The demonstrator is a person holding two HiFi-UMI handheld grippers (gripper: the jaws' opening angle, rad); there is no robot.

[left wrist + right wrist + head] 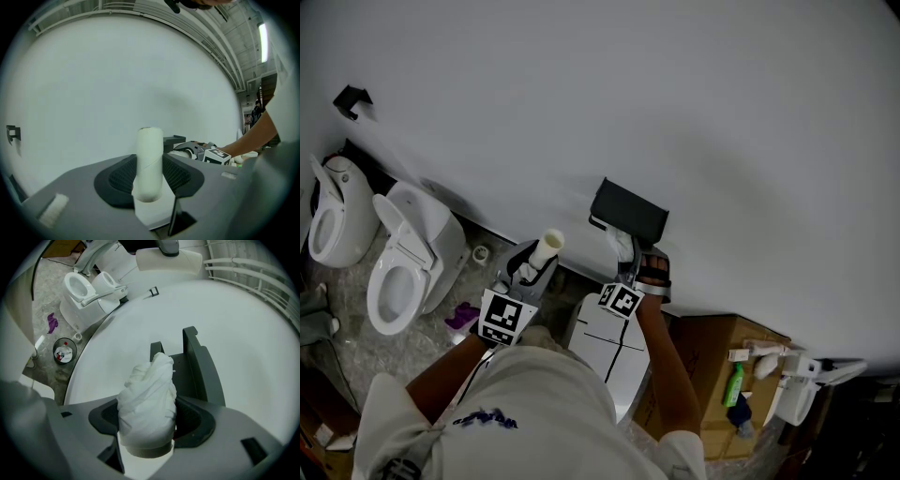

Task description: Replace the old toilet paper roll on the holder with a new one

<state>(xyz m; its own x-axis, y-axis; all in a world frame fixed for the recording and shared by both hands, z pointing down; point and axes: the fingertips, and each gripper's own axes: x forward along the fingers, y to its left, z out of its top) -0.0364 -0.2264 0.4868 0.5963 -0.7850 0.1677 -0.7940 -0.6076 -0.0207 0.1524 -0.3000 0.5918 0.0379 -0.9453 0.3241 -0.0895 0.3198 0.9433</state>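
Left gripper view: my left gripper [150, 180] pinches the bare cardboard tube [150, 159] upright, out in front of the white wall [93, 84]. My right gripper [147, 425] clamps the new toilet paper roll [147, 401], loose paper bunched, just in front of the black holder [199, 364] on that wall.

Paper roll [147, 399]: we lose its base between the pads of the right gripper [149, 423], lower centre.
Holder [628, 211]: lower edge covered by that roll, frame centre.
Bin [64, 351]: contents too small for us to name, left side.
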